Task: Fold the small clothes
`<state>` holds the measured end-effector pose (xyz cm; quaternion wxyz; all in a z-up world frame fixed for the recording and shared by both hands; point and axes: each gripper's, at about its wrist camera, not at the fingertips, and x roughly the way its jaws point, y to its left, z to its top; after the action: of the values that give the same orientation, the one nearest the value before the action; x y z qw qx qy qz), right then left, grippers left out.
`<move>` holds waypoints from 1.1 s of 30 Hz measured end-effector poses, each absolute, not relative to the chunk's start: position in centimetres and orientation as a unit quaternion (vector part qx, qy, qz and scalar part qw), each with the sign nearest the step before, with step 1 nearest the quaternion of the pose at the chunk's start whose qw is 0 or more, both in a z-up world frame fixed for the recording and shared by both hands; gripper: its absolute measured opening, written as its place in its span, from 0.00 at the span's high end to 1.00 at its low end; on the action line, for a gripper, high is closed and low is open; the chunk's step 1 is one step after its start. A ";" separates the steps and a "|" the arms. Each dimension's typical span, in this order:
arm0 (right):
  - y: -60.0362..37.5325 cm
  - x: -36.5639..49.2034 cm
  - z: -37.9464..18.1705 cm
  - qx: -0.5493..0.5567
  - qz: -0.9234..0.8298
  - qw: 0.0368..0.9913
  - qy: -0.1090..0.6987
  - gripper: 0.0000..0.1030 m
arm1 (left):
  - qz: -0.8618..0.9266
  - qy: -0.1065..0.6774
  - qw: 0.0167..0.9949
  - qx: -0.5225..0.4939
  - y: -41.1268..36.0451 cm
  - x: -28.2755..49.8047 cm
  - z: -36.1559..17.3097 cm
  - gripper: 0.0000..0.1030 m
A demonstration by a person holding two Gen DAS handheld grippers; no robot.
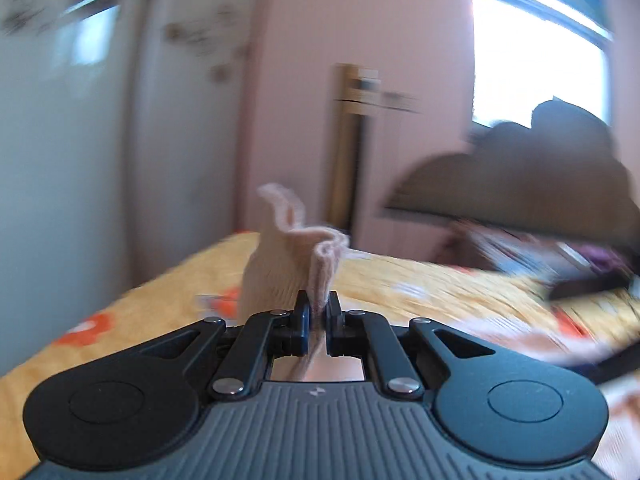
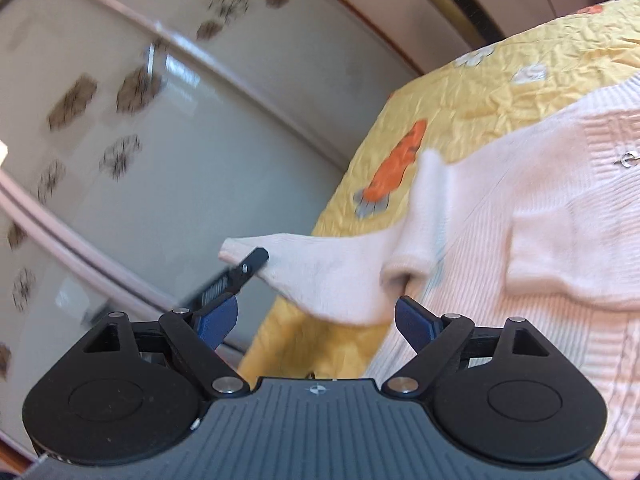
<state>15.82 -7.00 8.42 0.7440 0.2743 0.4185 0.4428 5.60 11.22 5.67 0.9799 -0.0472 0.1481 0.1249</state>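
Note:
A small cream knitted sweater (image 2: 540, 208) lies on a yellow flowered bedspread (image 2: 500, 80). My left gripper (image 1: 318, 306) is shut on a bunched fold of the sweater (image 1: 288, 264), which stands up above the jaws. In the right wrist view the left gripper's finger (image 2: 248, 268) pinches the tip of a sleeve (image 2: 320, 268) and holds it stretched out past the bed's edge. My right gripper (image 2: 316, 320) is open, with blue pads (image 2: 218, 322), just below that lifted sleeve and holds nothing.
The bedspread (image 1: 420, 280) runs across the left wrist view. A wardrobe with patterned glass doors (image 2: 140, 140) stands beside the bed. A dark pile of things (image 1: 520, 184) sits at the far right under a bright window (image 1: 536, 64).

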 end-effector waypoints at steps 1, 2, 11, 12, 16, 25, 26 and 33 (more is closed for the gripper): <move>-7.6 16.8 8.0 0.292 0.439 0.739 0.419 0.14 | 0.101 0.159 0.982 -0.026 9.0 6.0 4.7 0.93; -8.3 17.7 7.3 0.310 0.434 0.733 0.423 0.13 | 0.082 0.170 0.982 -0.005 7.0 6.4 3.6 0.93; -11.0 20.5 -1.0 0.362 0.358 0.697 0.505 0.15 | 0.045 0.241 0.969 0.018 3.3 7.7 -1.0 0.93; -10.9 20.4 -1.5 0.365 0.356 0.692 0.511 0.15 | 0.045 0.241 0.969 0.027 3.2 7.6 -1.2 0.93; -10.0 20.6 -2.5 0.399 0.370 0.667 0.509 0.15 | 0.042 0.247 0.966 0.055 2.2 7.3 -1.6 0.93; -5.9 21.5 -4.2 0.343 0.346 0.674 0.555 0.57 | 0.040 0.274 0.960 0.045 2.6 6.6 -1.9 0.89; -5.9 21.3 -4.4 0.346 0.347 0.676 0.551 0.76 | 0.038 0.274 0.960 0.038 2.9 6.3 -1.7 0.88; -4.9 19.8 -0.6 0.323 0.387 0.724 0.471 0.88 | 0.014 0.227 0.947 -0.226 9.0 4.4 -0.2 0.24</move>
<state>19.80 -4.93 -0.57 0.7241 0.3225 0.4714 0.3866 4.35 8.99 -0.24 0.9472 -0.2263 0.2266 0.0142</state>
